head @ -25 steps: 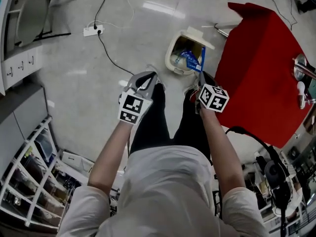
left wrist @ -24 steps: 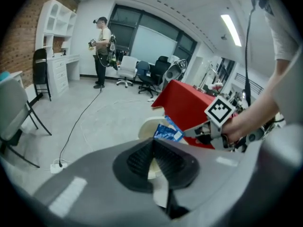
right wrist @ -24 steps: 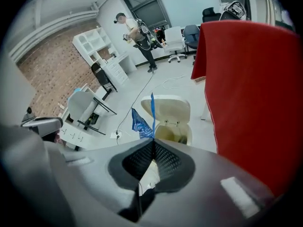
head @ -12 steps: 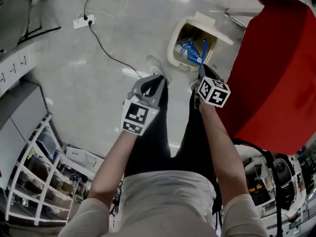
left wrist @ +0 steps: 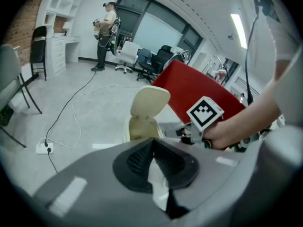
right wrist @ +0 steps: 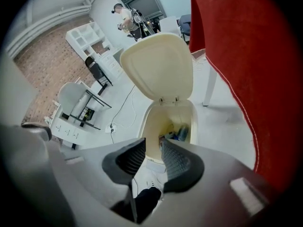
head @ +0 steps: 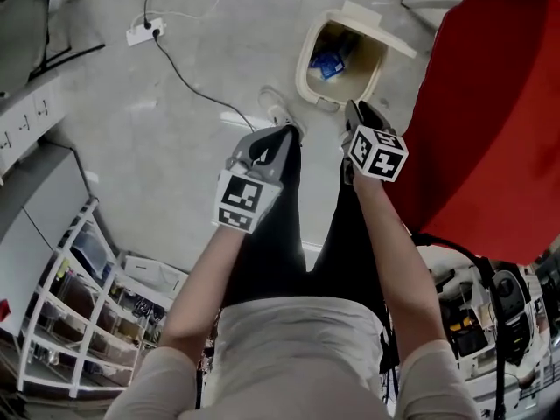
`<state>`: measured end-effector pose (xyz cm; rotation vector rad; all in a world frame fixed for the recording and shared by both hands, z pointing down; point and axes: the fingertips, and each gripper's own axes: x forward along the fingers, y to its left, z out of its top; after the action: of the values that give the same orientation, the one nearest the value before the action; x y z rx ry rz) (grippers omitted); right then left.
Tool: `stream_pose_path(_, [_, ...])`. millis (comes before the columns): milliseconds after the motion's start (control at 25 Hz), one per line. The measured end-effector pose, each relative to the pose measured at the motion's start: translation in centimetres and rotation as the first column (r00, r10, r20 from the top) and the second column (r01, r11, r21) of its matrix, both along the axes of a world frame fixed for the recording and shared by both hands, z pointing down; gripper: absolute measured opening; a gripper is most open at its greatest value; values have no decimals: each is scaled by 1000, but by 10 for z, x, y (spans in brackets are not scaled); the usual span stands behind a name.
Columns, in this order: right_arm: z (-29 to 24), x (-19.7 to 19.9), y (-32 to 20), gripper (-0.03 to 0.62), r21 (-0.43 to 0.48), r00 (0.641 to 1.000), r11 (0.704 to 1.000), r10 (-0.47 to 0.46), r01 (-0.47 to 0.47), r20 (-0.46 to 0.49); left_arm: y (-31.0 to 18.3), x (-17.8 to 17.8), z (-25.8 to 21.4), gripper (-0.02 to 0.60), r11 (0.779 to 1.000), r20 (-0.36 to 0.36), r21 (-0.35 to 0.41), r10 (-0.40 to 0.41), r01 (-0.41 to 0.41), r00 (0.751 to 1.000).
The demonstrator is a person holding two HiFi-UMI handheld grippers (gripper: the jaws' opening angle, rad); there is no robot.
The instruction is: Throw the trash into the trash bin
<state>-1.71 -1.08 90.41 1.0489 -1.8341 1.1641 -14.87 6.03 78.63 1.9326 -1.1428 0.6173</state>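
Observation:
The cream trash bin (head: pixel 308 59) stands on the floor with its lid (right wrist: pixel 158 65) tipped back. Blue wrapper trash (head: pixel 328 62) lies inside it among other scraps (right wrist: pixel 182 134). My right gripper (head: pixel 357 114) hangs just short of the bin's near rim. Its jaws (right wrist: pixel 154 148) are opening, and nothing is between the pads; the bin's mouth shows through the gap. My left gripper (head: pixel 267 143) is further left, over the person's leg, with its pad tips (left wrist: pixel 151 148) together. Something white shows behind those tips; I cannot tell whether it is held paper or the shoe below.
A red-covered table (head: pixel 490 121) rises right beside the bin and my right gripper. A power strip (head: pixel 140 35) and its cable (head: pixel 192 81) lie on the floor to the left. White shelving (head: pixel 70 322) stands at lower left. A person (left wrist: pixel 106 32) and office chairs are far off.
The blue wrapper that my right gripper held over the bin now lies inside it, and the right jaws have parted. Both grippers have sunk lower.

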Motion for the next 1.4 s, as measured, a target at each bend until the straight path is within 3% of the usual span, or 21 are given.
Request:
stream_pose_path(240, [-50, 4, 9, 106, 45, 999, 999, -30, 29, 19, 2, 1, -35, 5, 999, 11, 26, -24, 24, 1000])
stream_pose_path(400, [-98, 11, 8, 63, 67, 999, 998, -10, 7, 51, 5, 6, -72, 5, 999, 16, 27, -18, 18, 1000])
stream_pose_path(680, [-175, 16, 5, 5, 146, 991, 986, -93, 78, 101, 4, 21, -142, 5, 997, 26, 75, 31, -32, 999])
stream_pose_path(880, [-241, 19, 16, 2, 209, 979, 964, -186, 166, 79, 13, 22, -195, 5, 995, 32, 87, 52, -55, 998])
stream_pose_path(1080, [-287, 27, 27, 2, 247, 940, 921, -330, 302, 82, 8, 17, -225, 5, 994, 29, 107, 20, -23, 999])
stream_pose_path(1400, [-360, 42, 34, 0, 294, 922, 905, -361, 309, 142, 9, 30, -276, 5, 985, 27, 161, 61, -65, 998])
